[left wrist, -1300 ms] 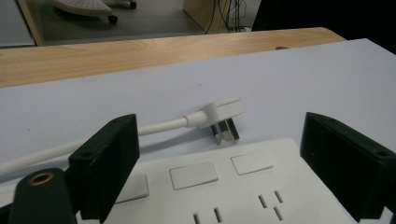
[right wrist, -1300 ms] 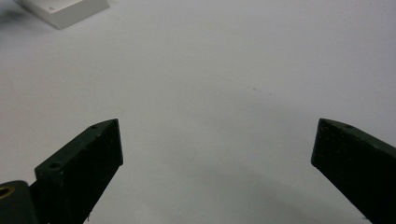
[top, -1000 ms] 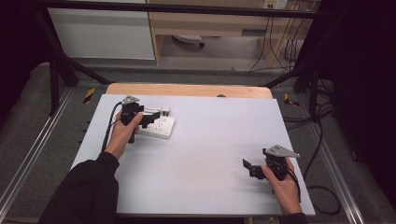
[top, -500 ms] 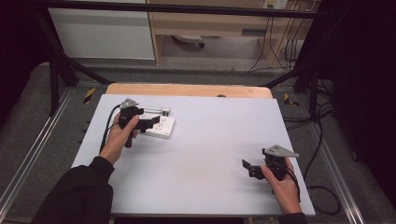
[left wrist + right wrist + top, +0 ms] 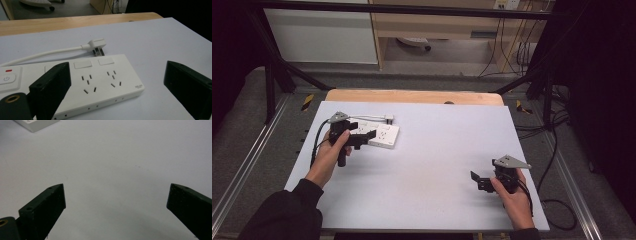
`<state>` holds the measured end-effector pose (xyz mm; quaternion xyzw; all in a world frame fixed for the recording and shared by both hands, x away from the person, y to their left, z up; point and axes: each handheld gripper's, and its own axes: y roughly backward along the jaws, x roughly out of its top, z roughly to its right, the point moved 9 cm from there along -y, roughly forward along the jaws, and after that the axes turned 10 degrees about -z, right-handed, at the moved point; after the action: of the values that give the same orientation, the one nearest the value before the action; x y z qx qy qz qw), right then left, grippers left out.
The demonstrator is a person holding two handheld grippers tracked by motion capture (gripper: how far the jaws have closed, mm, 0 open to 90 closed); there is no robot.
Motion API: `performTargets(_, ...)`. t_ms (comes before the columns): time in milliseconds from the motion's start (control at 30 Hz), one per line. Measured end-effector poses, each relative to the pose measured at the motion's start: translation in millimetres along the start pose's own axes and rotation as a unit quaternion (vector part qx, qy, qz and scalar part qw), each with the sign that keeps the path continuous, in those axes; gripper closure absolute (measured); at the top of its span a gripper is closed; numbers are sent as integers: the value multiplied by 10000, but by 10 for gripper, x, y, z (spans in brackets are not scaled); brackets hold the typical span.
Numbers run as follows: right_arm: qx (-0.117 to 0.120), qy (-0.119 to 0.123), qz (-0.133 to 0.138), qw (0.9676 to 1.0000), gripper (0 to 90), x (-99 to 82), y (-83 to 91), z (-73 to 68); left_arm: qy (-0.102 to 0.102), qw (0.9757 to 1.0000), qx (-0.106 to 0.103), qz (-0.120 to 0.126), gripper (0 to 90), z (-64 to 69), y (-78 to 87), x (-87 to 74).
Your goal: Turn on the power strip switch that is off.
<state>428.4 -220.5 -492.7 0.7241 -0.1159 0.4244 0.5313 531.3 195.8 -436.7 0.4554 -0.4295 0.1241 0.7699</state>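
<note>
At the left of the table, the left gripper is hovering over the near end of a white power strip, its jaws standing wide apart with nothing between them. In the left gripper view one jaw is hanging over the strip's switch end while the other is sitting out over bare table beyond its far corner. The step in hand looks like the approach to the strip; the next move is likely calling for the jaws to come down astride the body and close across its width, or to go on toward the plug lying just behind it on its white cord.

Counting: one strip, showing two socket groups, one power button, one plug.

Well apart at the right, the right gripper is waiting near the front edge, jaws also spread and empty.
</note>
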Motion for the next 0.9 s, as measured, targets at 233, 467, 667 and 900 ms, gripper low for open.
performTargets(233,-4,22,8,10000,25,2,1,-10,-71,9999,-6,72,75,26,229,-78)
performTargets(467,-5,23,-18,10000,25,-5,-3,-6,-82,9999,2,101,75,19,451,-204)
performTargets(667,-8,8,-14,10000,25,-5,-5,-5,-102,9998,48,152,77,9,654,-326)
performTargets(900,-9,33,-20,10000,25,-6,-9,-6,-205,9995,147,188,77,20,883,-404)
